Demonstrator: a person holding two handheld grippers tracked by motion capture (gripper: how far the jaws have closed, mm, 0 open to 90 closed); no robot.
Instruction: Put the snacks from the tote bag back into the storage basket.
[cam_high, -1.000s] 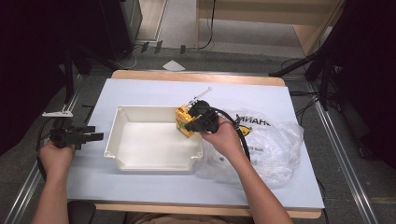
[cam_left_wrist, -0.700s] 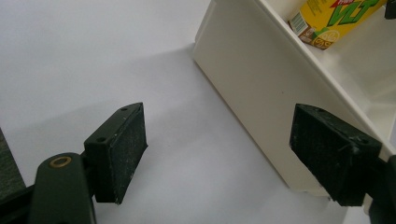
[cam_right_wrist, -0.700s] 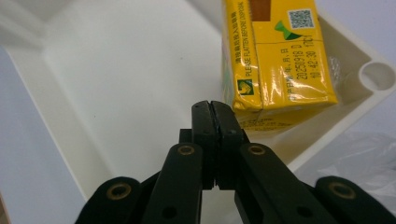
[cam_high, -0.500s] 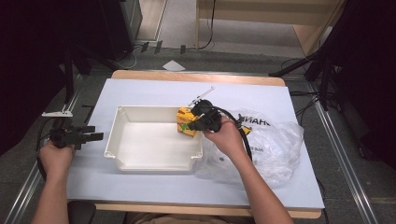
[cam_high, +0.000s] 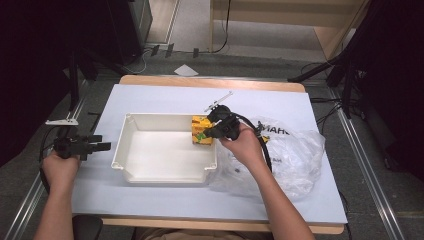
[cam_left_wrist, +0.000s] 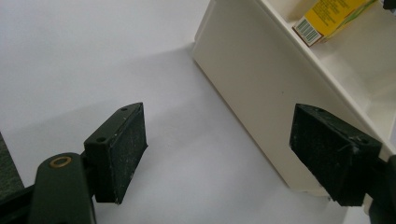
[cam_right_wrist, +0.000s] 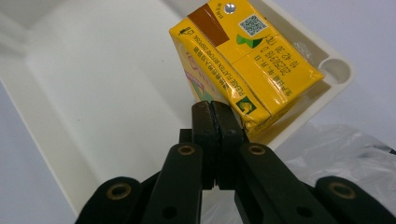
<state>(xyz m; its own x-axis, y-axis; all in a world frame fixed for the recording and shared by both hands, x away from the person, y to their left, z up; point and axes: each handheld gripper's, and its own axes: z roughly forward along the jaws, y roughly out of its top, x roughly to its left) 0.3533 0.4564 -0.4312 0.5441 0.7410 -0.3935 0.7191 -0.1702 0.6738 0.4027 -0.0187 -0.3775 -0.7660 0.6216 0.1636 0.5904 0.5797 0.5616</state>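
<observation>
Little is being changed from the moment before: the yellow drink carton (cam_high: 200, 131) is still being kept at the far right corner of the white tray (cam_high: 165, 116), and only a slight shift of the right claw (cam_high: 209, 132) is being noticed against the earlier high views.

In the right gripper view the right claw (cam_right_wrist: 215, 109) is being held fully closed, pad against pad, with its tips at the lower edge of the carton (cam_right_wrist: 243, 60). Whether a thin fold of the carton is being pinched there cannot be told. The carton is being seen tilted, over the tray floor (cam_right_wrist: 93, 93) and close to the tray's corner.

The left claw (cam_high: 104, 146) is being held wide open and empty over the left edge of the surface (cam_high: 165, 97), just beside the tray's outer wall (cam_left_wrist: 261, 93).

The clear plastic bag (cam_high: 295, 155) is lying crumpled near the right edge of the surface, touching the tray.

The carton is probably being set down or nudged into its corner, so this step is being judged as nearly finished, with settling and withdrawal remaining.
</observation>
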